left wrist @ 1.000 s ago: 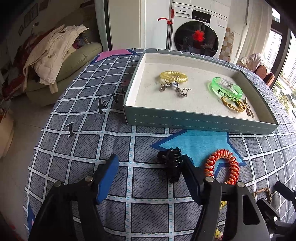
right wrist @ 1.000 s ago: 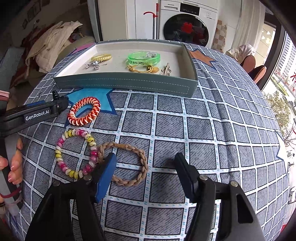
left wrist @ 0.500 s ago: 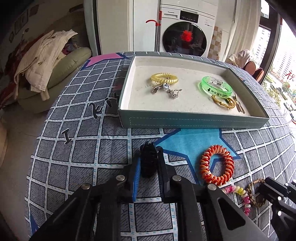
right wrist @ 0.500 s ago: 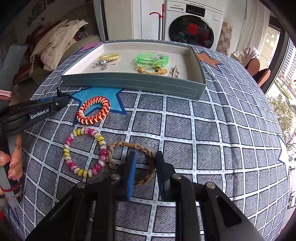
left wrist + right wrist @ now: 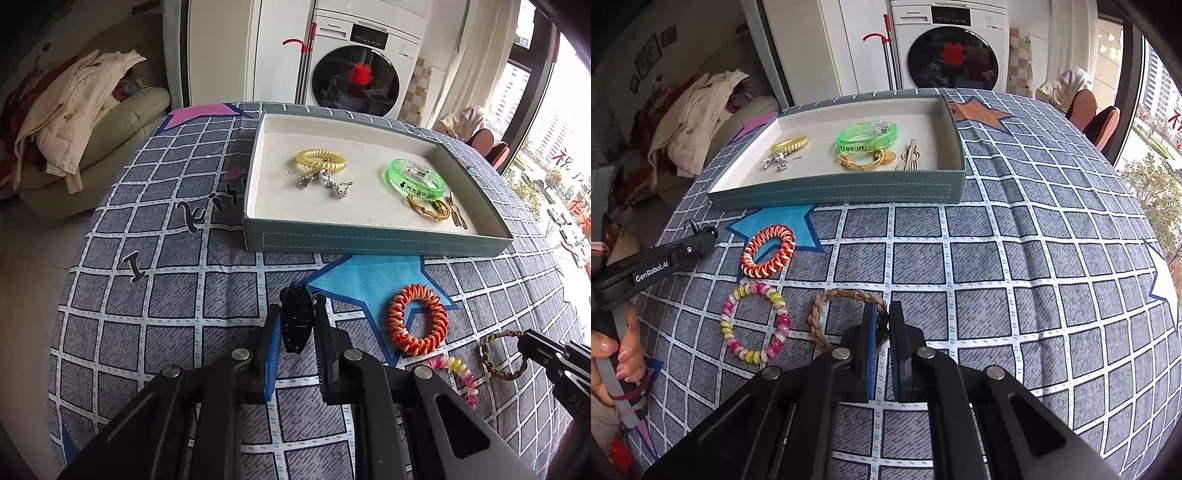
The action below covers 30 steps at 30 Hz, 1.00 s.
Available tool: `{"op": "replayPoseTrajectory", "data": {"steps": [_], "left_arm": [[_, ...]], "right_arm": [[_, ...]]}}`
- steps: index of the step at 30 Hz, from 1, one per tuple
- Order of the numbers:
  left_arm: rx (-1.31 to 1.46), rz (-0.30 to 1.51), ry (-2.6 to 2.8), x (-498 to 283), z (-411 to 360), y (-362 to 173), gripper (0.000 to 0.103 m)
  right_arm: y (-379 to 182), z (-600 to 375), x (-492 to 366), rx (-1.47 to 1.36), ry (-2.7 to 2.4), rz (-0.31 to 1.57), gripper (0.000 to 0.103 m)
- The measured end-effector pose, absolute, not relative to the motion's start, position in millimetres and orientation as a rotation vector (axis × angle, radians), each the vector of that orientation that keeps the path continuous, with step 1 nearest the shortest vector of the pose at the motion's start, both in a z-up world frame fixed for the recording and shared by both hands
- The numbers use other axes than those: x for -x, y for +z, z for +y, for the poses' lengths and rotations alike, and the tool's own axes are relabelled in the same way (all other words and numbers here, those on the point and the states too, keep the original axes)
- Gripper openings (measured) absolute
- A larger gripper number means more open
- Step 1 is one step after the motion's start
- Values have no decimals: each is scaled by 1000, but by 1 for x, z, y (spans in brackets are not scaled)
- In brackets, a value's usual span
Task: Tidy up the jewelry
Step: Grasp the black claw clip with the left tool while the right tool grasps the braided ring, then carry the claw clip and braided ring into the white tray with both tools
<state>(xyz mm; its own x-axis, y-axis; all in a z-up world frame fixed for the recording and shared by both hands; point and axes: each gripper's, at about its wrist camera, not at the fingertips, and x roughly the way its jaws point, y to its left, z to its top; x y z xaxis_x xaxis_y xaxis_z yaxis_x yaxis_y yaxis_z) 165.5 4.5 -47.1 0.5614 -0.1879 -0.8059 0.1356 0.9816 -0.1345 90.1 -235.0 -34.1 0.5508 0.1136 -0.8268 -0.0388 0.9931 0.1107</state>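
My left gripper [image 5: 295, 314] is shut on a black claw hair clip [image 5: 296, 320], just above the checked cloth in front of the grey-green tray [image 5: 369, 240]. My right gripper [image 5: 882, 314] is shut on the right side of a brown braided bracelet [image 5: 827, 302] that lies on the cloth. An orange-white coil hair tie [image 5: 768, 251] and a pink-yellow bead bracelet [image 5: 753, 321] lie to its left. The tray [image 5: 834, 192] holds a yellow coil tie [image 5: 789, 144], a silver charm piece [image 5: 777, 161], a green bangle [image 5: 866, 137], a gold cord [image 5: 864, 160] and a beige clip [image 5: 908, 158].
The round table carries a grey checked cloth [image 5: 1015, 258] with stars. A sofa with clothes [image 5: 74, 122] stands at the left, a washing machine [image 5: 358, 74] behind the table, chairs [image 5: 1093, 114] at the right. The left gripper also shows in the right wrist view [image 5: 698, 232].
Both grippers went from open to shut: the left closed on the black claw clip, the right closed on the braided bracelet. The left gripper has since lifted slightly and pulled back.
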Motion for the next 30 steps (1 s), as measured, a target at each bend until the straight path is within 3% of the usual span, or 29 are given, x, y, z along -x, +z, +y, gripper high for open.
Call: {"op": "replayPoseTrajectory", "data": {"steps": [17,30], "left_arm": [[12,874,-252,-193,-5,3,37],[-31,896,-260,-257,-17,10,37]], "right_arm": [[21,-246,-139,-144,124,882,7],[16,-238,-204,-189,155,925,7]]}}
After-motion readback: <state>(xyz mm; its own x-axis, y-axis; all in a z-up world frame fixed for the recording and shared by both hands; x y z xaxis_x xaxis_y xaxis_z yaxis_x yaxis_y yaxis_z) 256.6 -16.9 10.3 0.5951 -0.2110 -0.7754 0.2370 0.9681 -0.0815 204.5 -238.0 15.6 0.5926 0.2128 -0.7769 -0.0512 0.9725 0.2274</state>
